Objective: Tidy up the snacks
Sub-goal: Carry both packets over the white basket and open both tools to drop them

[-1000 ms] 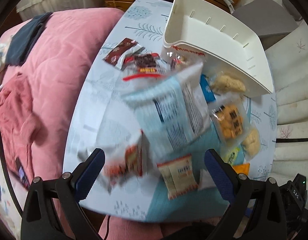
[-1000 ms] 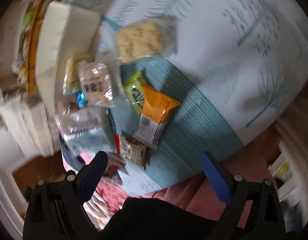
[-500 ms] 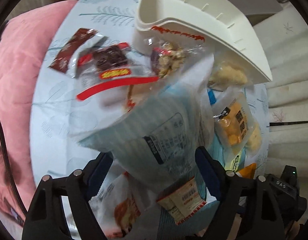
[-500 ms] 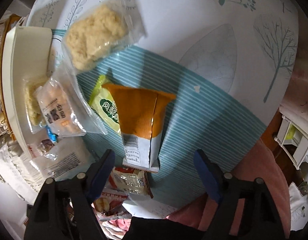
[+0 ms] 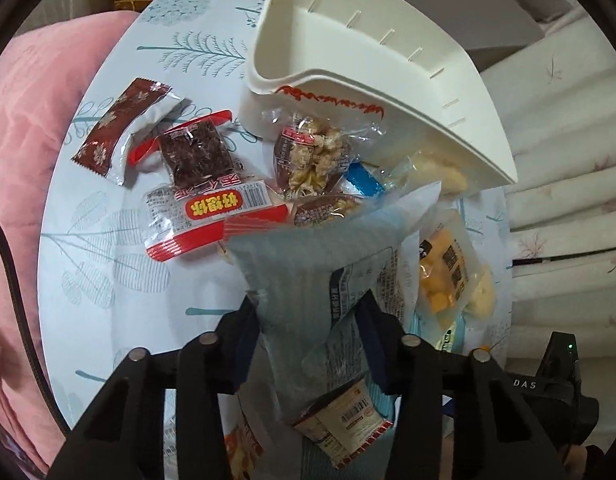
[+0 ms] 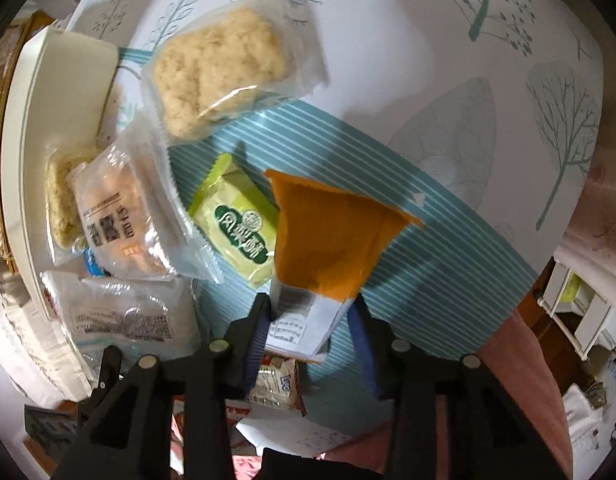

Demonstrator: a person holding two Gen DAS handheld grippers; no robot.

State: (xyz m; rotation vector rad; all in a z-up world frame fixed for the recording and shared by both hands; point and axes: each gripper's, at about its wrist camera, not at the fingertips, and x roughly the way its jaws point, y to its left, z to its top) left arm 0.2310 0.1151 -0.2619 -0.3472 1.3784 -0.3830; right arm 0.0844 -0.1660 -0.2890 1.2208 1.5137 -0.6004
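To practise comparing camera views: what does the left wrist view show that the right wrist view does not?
Only the left wrist view: the left gripper, its jaws just closed onto the pale blue bag, and the dark brown wrapper. Only the right wrist view: the right gripper, just closed onto the orange packet, and the green packet. Both: the white bin.

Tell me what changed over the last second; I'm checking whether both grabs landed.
Both closed in: the left gripper has just been closing, its jaws now pinching the pale blue foil bag; the right gripper has just been closing onto the orange-and-white packet. The white plastic bin and other snacks stayed put.
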